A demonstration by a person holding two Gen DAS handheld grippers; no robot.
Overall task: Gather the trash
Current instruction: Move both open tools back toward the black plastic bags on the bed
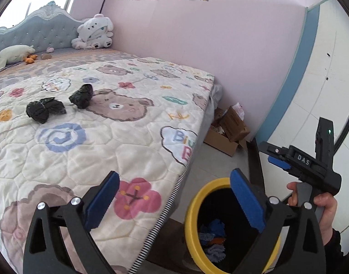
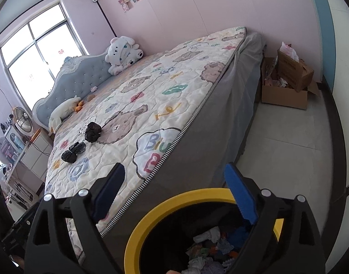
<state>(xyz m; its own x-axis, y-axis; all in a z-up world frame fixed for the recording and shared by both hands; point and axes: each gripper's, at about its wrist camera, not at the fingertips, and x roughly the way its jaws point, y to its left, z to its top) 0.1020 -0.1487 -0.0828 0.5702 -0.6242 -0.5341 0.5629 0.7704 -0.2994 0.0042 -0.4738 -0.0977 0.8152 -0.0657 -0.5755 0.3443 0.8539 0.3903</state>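
Note:
Two crumpled black bags lie on the bed quilt: one (image 1: 44, 109) at the left and one (image 1: 82, 96) just right of it; they also show in the right wrist view (image 2: 72, 151) (image 2: 93, 132). A yellow-rimmed bin (image 1: 192, 207) (image 2: 151, 219) stands on the floor by the bed's foot corner, with scraps of cloth and paper inside. My left gripper (image 1: 174, 201) is open and empty over the bed edge and the bin. My right gripper (image 2: 174, 196) is open and empty above the bin; it also shows in the left wrist view (image 1: 277, 159).
The bed (image 2: 174, 105) carries a cartoon quilt, a white plush toy (image 1: 94, 33) and a pillow by the headboard. Open cardboard boxes (image 2: 286, 82) sit on the floor by the pink wall. A desk with a fan (image 2: 22, 119) stands beyond the bed.

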